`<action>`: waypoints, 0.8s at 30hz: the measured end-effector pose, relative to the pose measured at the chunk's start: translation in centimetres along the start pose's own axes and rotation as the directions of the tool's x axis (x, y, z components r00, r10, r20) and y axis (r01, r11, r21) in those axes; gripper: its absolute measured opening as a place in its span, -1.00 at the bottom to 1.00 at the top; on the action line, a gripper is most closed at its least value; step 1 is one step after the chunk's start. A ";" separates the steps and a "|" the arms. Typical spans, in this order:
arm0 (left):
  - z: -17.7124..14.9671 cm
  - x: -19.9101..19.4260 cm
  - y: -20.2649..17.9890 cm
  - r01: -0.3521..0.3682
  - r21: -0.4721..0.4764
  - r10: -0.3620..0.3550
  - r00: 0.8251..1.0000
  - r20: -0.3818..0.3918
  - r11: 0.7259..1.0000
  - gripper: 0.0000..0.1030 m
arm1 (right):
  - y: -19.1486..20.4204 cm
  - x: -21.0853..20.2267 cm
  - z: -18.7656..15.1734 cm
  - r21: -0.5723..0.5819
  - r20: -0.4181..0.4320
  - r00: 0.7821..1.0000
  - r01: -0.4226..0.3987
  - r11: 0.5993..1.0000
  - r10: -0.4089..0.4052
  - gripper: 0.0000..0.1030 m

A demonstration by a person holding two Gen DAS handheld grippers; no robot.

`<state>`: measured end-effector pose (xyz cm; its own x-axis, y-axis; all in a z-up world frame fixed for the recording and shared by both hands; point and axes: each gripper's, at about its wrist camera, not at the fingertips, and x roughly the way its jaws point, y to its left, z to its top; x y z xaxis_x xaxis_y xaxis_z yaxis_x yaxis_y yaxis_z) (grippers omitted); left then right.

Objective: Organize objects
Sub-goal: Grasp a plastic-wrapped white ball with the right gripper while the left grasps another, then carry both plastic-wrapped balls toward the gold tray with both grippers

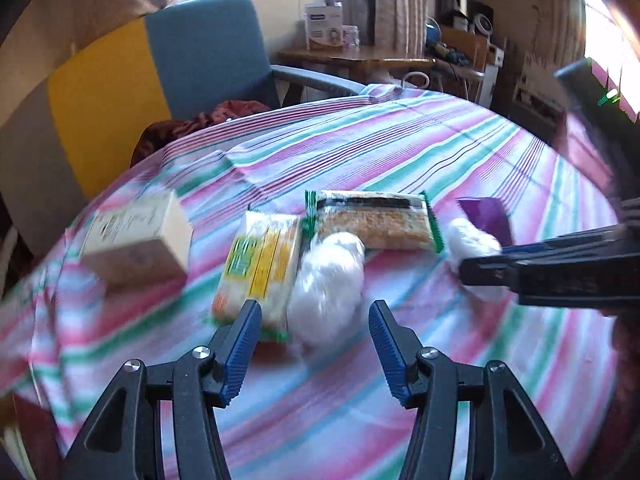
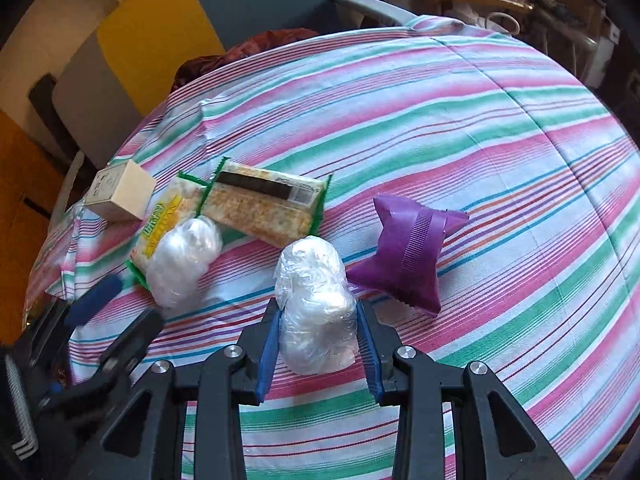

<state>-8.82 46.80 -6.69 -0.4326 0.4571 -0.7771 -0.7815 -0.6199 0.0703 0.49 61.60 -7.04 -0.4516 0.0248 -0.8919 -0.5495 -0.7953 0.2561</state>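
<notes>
On the striped tablecloth (image 2: pixel 480 140) my right gripper (image 2: pixel 318 308) is shut on a white plastic-wrapped bundle (image 2: pixel 316 280), its blue pads pressing both sides. A second white bundle (image 1: pixel 326 284) (image 2: pixel 182 256) lies just ahead of my left gripper (image 1: pixel 315 312), which is open and does not touch it. In the left wrist view the right gripper (image 1: pixel 480 268) reaches in from the right with its bundle (image 1: pixel 468 236). Behind lie a yellow-green cracker packet (image 1: pixel 260 264) (image 2: pixel 168 216), a longer cracker packet (image 1: pixel 376 220) (image 2: pixel 264 208), a cream box (image 1: pixel 138 236) (image 2: pixel 120 196) and a purple packet (image 2: pixel 408 256) (image 1: pixel 486 214).
A blue chair (image 1: pixel 208 52) with a dark red cloth (image 1: pixel 192 124) on it stands behind the table's far left edge. A wooden desk (image 1: pixel 352 58) with boxes is further back. The left gripper (image 2: pixel 100 300) shows blurred at the lower left of the right wrist view.
</notes>
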 end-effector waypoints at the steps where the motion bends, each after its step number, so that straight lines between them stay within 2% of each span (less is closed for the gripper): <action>1: 0.3 0.5 -0.2 0.001 0.006 -0.001 1.000 0.000 1.000 0.10 | -0.2 0.0 0.1 0.007 -0.001 1.000 -0.002 1.000 0.002 -0.29; 4: 0.7 2.1 -0.4 0.006 0.005 -0.006 1.000 -0.014 1.000 0.04 | -0.4 0.0 0.3 0.024 0.000 1.000 -0.017 1.000 0.017 -0.29; 6: 0.6 2.4 -0.5 0.012 0.003 -0.012 1.000 0.001 1.000 -0.22 | -0.4 0.0 0.3 0.026 0.002 1.000 -0.021 0.999 0.021 -0.29; 9: -0.1 2.5 -1.2 0.006 0.031 -0.006 1.000 0.024 0.999 -0.32 | -0.3 0.1 0.3 0.021 0.001 1.000 -0.023 1.000 0.023 -0.29; 12: -0.7 2.1 -1.5 -0.009 0.043 0.007 0.999 0.040 0.999 -0.35 | -0.1 0.1 0.1 0.013 -0.003 0.999 -0.035 0.999 0.035 -0.29; 16: -2.2 0.9 -0.6 0.011 -0.004 -0.011 0.998 0.055 1.000 -0.36 | 0.3 0.0 -0.2 -0.001 0.002 0.998 -0.067 0.998 0.067 -0.29; 20: -4.0 -1.2 0.5 -0.008 -0.073 0.014 0.996 0.085 0.997 -0.36 | 1.8 -0.1 -0.5 -0.060 0.018 0.996 -0.083 0.995 0.084 -0.29; 24: -5.8 -2.6 1.1 0.005 -0.117 0.005 0.996 0.086 0.993 -0.37 | 3.3 0.5 -1.1 -0.083 -0.011 0.987 -0.162 0.983 0.162 -0.29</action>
<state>-5.97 41.25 -8.21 -0.4732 0.5072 -0.7203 -0.7260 -0.6876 -0.0073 -0.80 58.36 -7.08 -0.5264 -0.1110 -0.8430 -0.4091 -0.8361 0.3655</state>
